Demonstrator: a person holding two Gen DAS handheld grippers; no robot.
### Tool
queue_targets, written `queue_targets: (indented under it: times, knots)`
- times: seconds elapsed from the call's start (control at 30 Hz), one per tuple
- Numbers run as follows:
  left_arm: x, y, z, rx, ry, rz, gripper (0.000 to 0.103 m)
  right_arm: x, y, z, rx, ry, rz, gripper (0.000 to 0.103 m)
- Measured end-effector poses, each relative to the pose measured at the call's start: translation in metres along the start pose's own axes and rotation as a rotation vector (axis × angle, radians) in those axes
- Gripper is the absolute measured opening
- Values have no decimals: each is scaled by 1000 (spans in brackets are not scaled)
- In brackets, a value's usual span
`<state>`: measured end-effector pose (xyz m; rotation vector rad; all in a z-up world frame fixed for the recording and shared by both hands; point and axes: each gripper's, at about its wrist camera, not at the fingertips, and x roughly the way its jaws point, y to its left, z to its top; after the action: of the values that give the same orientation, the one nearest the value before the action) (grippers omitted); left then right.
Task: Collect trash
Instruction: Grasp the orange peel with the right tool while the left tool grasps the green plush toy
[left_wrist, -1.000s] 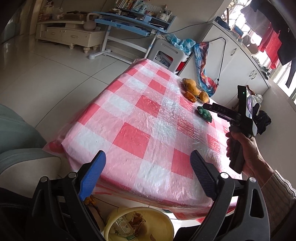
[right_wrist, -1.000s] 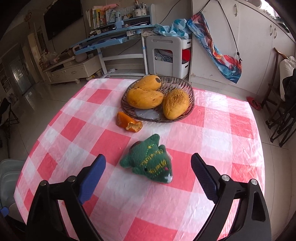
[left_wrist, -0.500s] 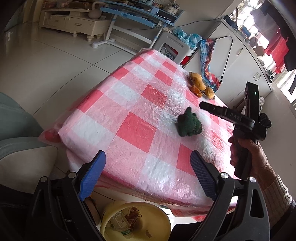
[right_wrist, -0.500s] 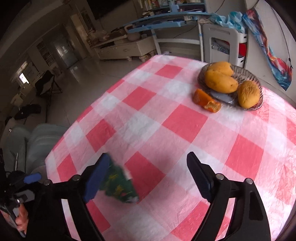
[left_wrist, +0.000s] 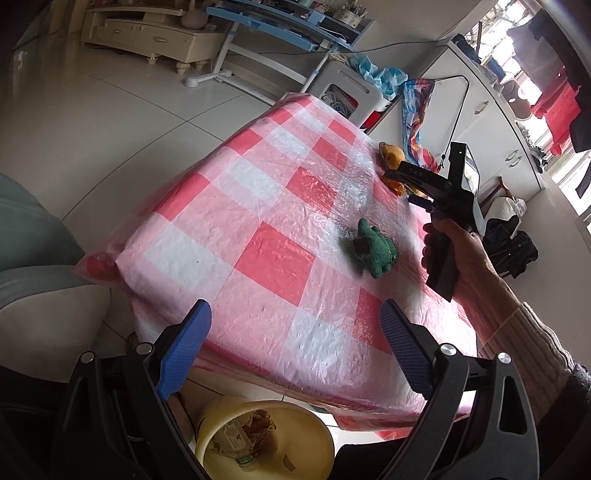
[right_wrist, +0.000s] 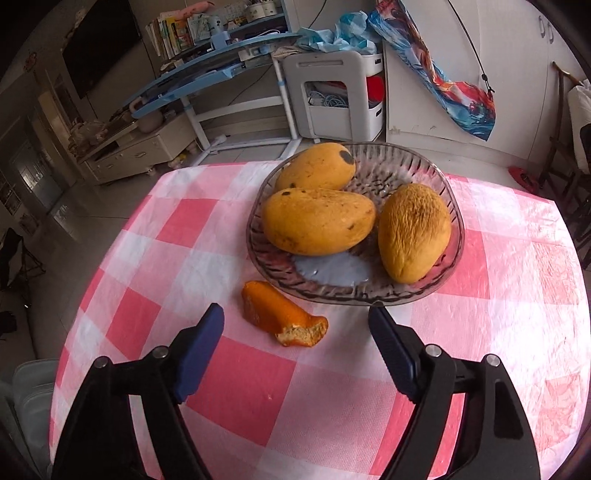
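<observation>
Right gripper (right_wrist: 295, 345): fingers spread wide, holding nothing, poised over the counter (right_wrist: 229, 384). Orange peel (right_wrist: 282, 317) lies between the fingers, just ahead. Glass fruit bowl (right_wrist: 376, 166) with three mangoes (right_wrist: 316, 221) just beyond the peel, obstructing the far side. Left gripper (left_wrist: 293, 347): wide open, empty, above yellow trash bin (left_wrist: 306, 428); green plush toy (left_wrist: 376, 249) well nearer than the peel.

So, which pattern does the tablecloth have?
Red and white checks on the tablecloth, clearest in the right wrist view.

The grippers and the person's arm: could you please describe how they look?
Both the left gripper and right gripper have black frames, silver bolts and textured blue finger pads. The bare right hand emerges from a cream ribbed-knit sleeve.
</observation>
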<state>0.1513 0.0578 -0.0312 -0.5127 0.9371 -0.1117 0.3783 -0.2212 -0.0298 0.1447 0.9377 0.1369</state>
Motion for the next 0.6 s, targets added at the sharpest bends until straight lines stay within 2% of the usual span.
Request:
queue_targets:
  times: [0.1,0.2,0.37,0.6]
  knots:
    - [1,0,-1,-2,3,-1,89,-1,3,-4,-2,-14,-49,72]
    - [1,-1,-2,0,3,-1,89,-2,3,-6,-1,-25,-55,59]
    - [2,-3,-4,10,6,6,89,-5,5,-8,-28,-6,15,27]
    - [2,0,-5,4,11,13,89,-21,25,-28,-132,26,113,24]
